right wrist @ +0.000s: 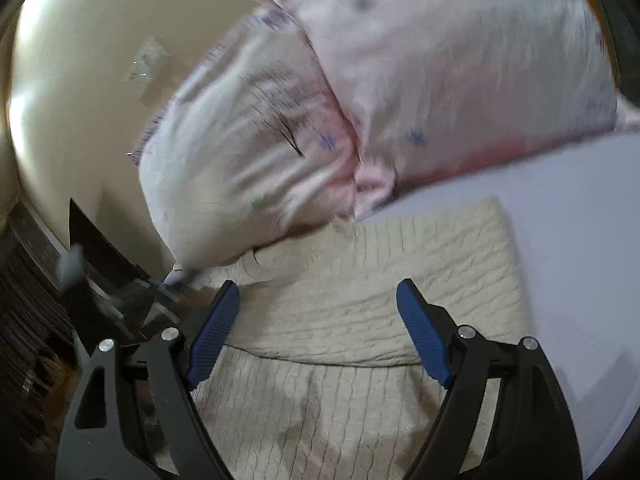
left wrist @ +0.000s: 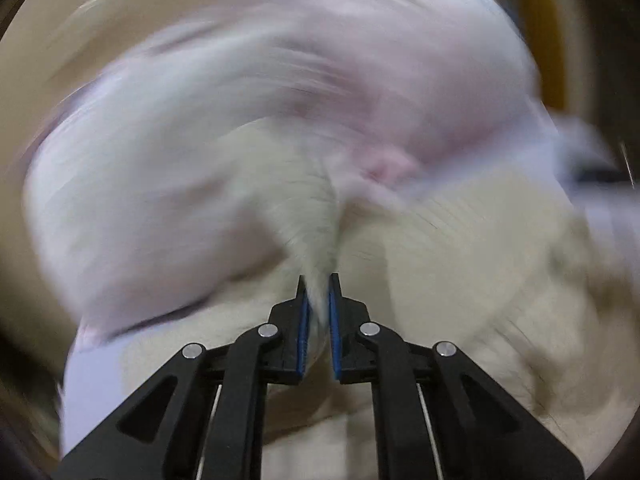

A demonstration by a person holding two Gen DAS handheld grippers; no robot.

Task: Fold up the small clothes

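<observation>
Evidently the fold is only partway: the cream knit garment point(right wrist: 360, 280) lies on the bed point(right wrist: 580, 240) below the pillow point(right wrist: 440, 80), one flap doubled over. Left tongs point(left wrist: 319, 280) pinch its fabric; right tongs point(right wrist: 318, 292) hang released above it.

The knit point(right wrist: 360, 280) is cream-coloured, with a ribbed, cable-like texture. It lies spread on the bed, one part doubled over the rest so that a soft fold edge runs across it. Its far edge touches the pillow. In the left wrist view a ridge of the same knit point(left wrist: 320, 240) is gathered up and pinched, the fabric puckering around it; details there are blurred.
</observation>
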